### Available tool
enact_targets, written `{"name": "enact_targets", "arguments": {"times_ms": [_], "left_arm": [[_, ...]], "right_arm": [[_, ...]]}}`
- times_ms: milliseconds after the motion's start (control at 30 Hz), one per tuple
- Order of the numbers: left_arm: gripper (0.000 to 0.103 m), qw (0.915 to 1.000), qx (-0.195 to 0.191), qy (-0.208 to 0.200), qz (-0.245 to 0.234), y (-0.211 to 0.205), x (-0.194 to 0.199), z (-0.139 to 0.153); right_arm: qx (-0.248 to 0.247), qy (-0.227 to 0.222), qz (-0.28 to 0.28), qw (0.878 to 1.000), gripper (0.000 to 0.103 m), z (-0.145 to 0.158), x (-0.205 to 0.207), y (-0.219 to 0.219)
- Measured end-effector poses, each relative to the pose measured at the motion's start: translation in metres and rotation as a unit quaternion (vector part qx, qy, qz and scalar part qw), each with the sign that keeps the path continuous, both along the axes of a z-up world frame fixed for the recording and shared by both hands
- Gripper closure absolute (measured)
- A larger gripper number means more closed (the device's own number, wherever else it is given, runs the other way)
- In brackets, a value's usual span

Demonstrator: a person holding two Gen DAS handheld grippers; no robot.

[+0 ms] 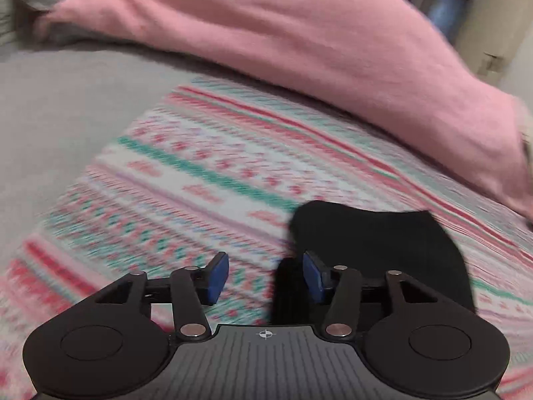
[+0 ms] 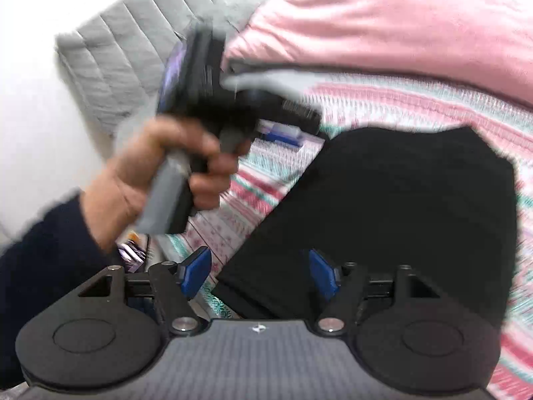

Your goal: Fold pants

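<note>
Black pants (image 2: pixel 393 220) lie folded on our patterned bedspread (image 1: pixel 206 166); both the left gripper (image 1: pixel 265 276) and right gripper (image 2: pixel 260 271) hover spread, empty. We judge folding nearly done; next, pinch an edge.

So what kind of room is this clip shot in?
Most likely a bedroom: black pants lie on a bed under a patterned pink-and-teal blanket, with a pink duvet and grey quilted headboard behind.
</note>
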State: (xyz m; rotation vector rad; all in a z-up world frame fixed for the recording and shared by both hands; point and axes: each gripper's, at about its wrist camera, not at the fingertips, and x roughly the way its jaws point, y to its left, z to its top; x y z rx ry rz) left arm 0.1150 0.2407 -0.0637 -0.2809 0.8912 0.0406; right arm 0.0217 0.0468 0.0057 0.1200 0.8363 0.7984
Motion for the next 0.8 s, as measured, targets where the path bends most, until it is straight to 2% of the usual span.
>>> {"name": "enact_targets", "arguments": {"times_ms": [67,133,200,300,367,433,533,600,700,800], "left_arm": [[0.056,0.9998,0.005,-0.018,0.01,-0.002,-0.007,0.008],[0.056,0.9985,0.014,-0.052,0.008,-0.013,-0.019,0.023],[0.055,0.9964,0.02,-0.08,-0.017,-0.029,-0.031,0.037],[0.054,0.9927,0.014,-0.103,-0.061,-0.056,-0.042,0.047],[0.054,0.9935,0.002,-0.082,-0.078,-0.07,-0.039,0.04],[0.054,0.9952,0.003,-0.044,-0.088,-0.079,-0.034,0.025],[0.058,0.9948,0.048,0.027,-0.086,-0.084,-0.026,-0.003],[0.058,0.9943,0.057,0.04,-0.081,-0.078,-0.027,-0.014],[0.055,0.9948,0.048,0.039,-0.081,-0.07,-0.027,-0.016],[0.055,0.995,0.044,0.04,-0.081,-0.068,-0.03,-0.015]], "right_arm": [[0.006,-0.028,-0.018,0.999,0.041,0.017,0.004,-0.027],[-0.02,-0.048,-0.05,0.997,0.041,0.022,0.016,-0.048],[-0.056,-0.05,-0.08,0.994,0.042,0.016,0.032,-0.059],[-0.076,-0.034,-0.081,0.993,0.044,-0.006,0.047,-0.068],[-0.075,0.007,-0.079,0.994,0.045,-0.028,0.055,-0.069],[-0.085,0.052,-0.074,0.992,0.046,-0.052,0.057,-0.065],[-0.149,0.011,-0.037,0.988,0.042,-0.058,0.045,-0.045],[-0.178,0.009,-0.018,0.984,0.042,-0.053,0.044,-0.036],[-0.172,0.02,-0.008,0.985,0.047,-0.041,0.059,-0.038],[-0.141,0.004,-0.039,0.989,0.047,-0.035,0.082,-0.048]]}}
